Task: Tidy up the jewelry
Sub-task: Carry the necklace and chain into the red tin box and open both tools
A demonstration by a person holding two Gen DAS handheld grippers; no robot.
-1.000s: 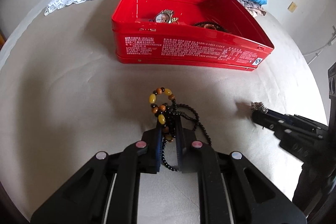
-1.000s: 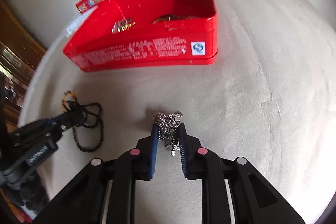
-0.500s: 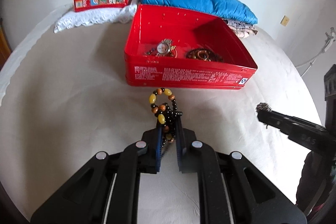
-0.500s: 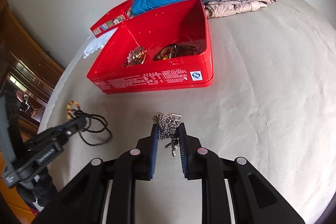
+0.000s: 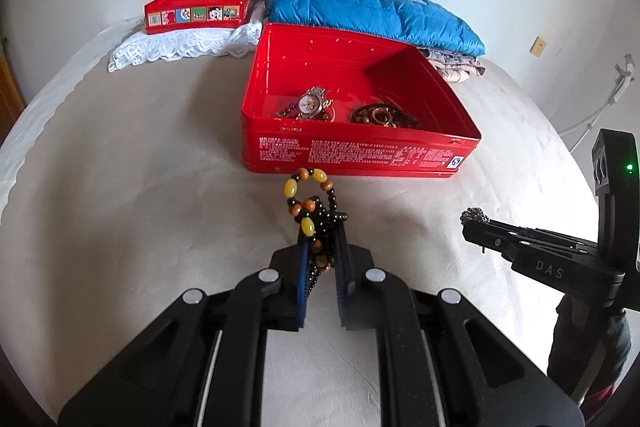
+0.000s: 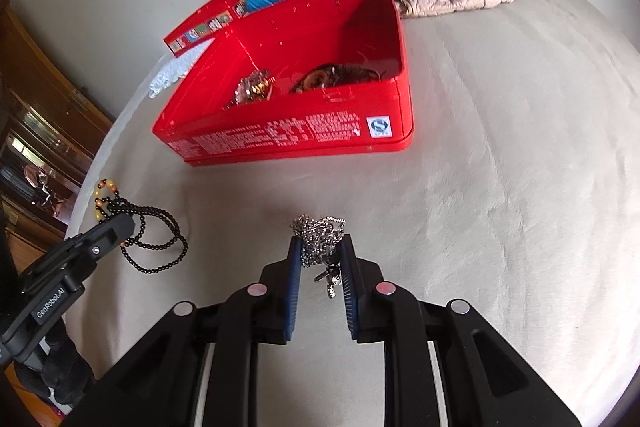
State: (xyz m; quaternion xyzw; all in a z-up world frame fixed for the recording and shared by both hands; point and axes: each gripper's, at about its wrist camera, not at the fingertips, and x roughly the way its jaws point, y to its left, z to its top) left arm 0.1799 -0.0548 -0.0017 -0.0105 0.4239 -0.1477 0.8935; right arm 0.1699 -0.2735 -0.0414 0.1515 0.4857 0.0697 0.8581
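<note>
From the left wrist, our left hand-held gripper (image 5: pixel 320 247) pinches the beaded necklace (image 5: pixel 310 211) nearly closed, lifted just short of the red tin (image 5: pixel 360 155), presumably for dropping in. From the right wrist, our right hand-held gripper (image 6: pixel 320 259) likewise clamps the silver chain (image 6: pixel 318 233), bunched between its tips, near the tin.

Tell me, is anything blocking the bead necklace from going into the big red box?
Nothing visible blocks it. The left gripper holds the bead necklace just short of the open red box. Only the box's near wall lies between, so it must go over that.
</note>
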